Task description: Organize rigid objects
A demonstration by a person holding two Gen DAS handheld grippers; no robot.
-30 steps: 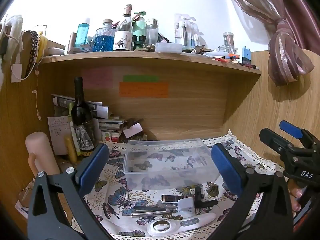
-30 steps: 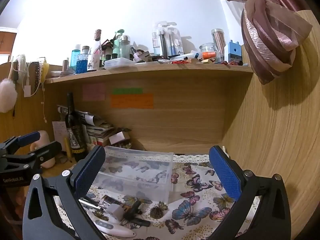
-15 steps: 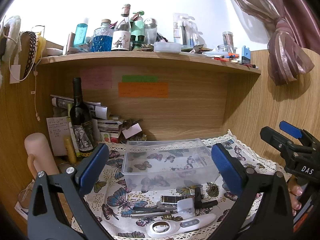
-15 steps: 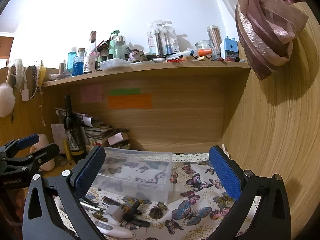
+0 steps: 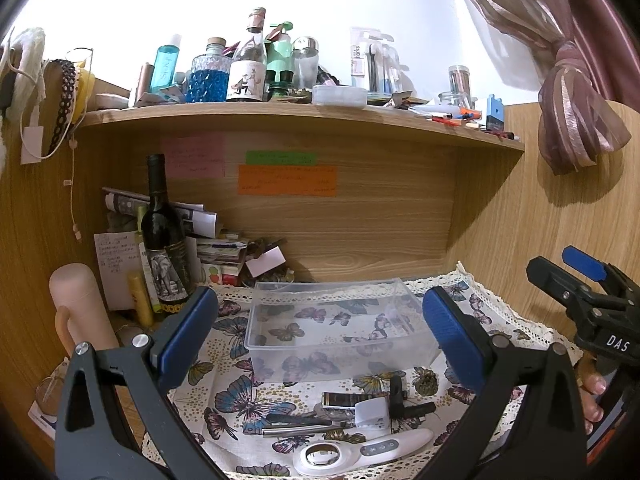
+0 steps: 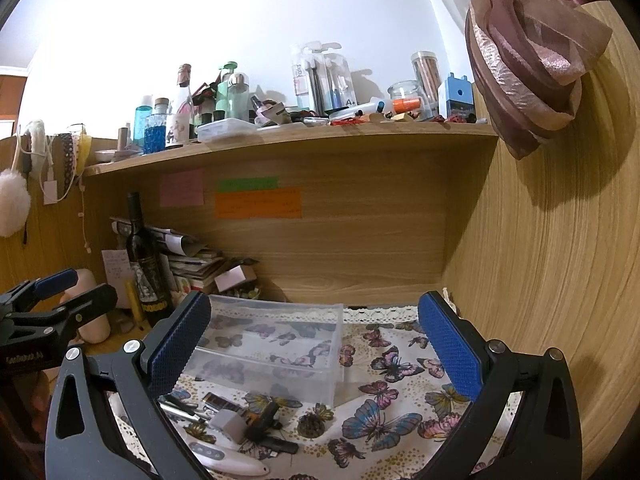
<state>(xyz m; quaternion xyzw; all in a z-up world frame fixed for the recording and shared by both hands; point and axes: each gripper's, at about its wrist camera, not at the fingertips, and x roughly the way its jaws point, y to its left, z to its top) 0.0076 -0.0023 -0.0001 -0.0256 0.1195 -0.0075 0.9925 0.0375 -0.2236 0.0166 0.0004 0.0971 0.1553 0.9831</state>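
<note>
A clear plastic box (image 5: 340, 328) stands empty on the butterfly cloth (image 5: 240, 400); it also shows in the right wrist view (image 6: 276, 348). In front of it lies a pile of small rigid items: a white handheld device (image 5: 360, 450), a metal pen (image 5: 300, 432), a white-grey block (image 5: 372, 412) and a black clip (image 5: 404, 400). The pile also shows in the right wrist view (image 6: 240, 424). My left gripper (image 5: 320, 340) is open and empty above the pile. My right gripper (image 6: 314, 344) is open and empty, to the right of the box.
A dark wine bottle (image 5: 164, 240), stacked papers (image 5: 216, 240) and a pink cylinder (image 5: 80, 308) stand at the back left. A cluttered shelf (image 5: 300, 120) runs overhead. A wooden wall (image 6: 540, 280) closes the right side. A tied curtain (image 6: 532, 60) hangs there.
Both grippers have shifted only slightly; the views have drifted a little. Both stay open and empty. Nothing on the cloth has moved.
</note>
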